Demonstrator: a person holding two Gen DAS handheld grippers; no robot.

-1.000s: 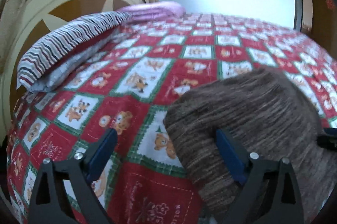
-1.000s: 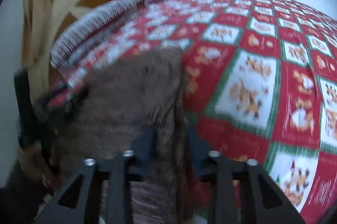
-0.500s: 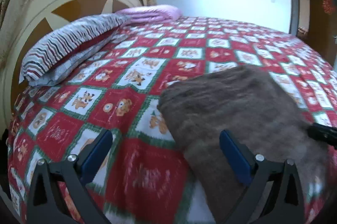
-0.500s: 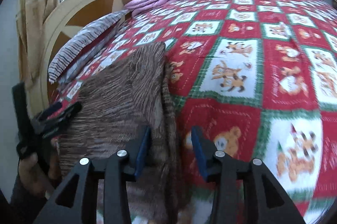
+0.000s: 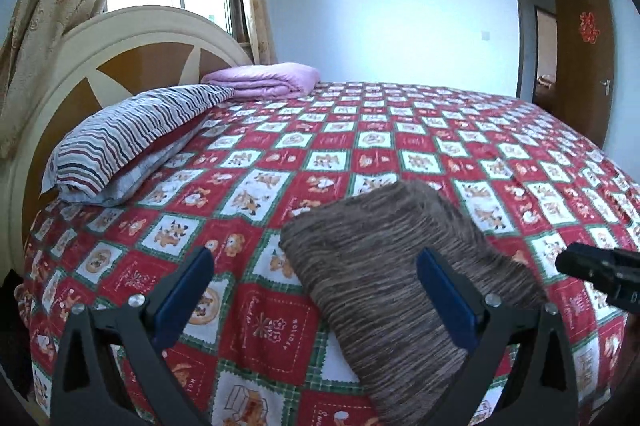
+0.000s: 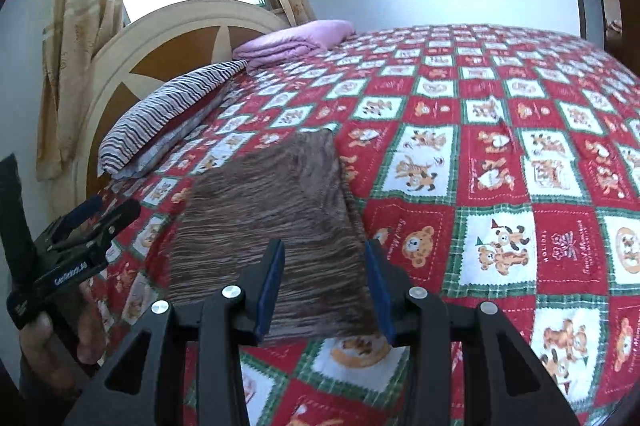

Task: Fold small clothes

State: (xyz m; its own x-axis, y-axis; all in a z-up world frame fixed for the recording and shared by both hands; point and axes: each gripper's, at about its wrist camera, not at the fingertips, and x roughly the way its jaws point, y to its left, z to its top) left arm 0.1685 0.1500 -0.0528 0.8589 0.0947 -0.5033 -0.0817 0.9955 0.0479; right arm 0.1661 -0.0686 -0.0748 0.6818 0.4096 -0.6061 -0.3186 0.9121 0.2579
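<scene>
The brown knit garment (image 5: 400,290) lies flat as a folded, roughly rectangular stack on the red patchwork bedspread (image 5: 400,146), at about 6 o'clock in both wrist views, near the foot-side edge of the bed. The left gripper (image 5: 316,290) stands released, jaws spread wide, one pad over bare bedspread and the other above the cloth, holding nothing. The right gripper (image 6: 326,286) is also released: a second ago its pads were pinched close on the garment's right edge; now they stand apart with the cloth's near edge visible between them, ungripped. Both cameras have drawn back and upward, so the garment appears smaller and fully settled. Judgement: the fold on this item appears complete and the piece has been let go; the next step is probably another fold or a new item. The striped pillow (image 5: 132,142) and folded lilac blanket (image 5: 264,78) sit at 10 to 11 o'clock by the headboard (image 5: 132,58), well apart.
</scene>
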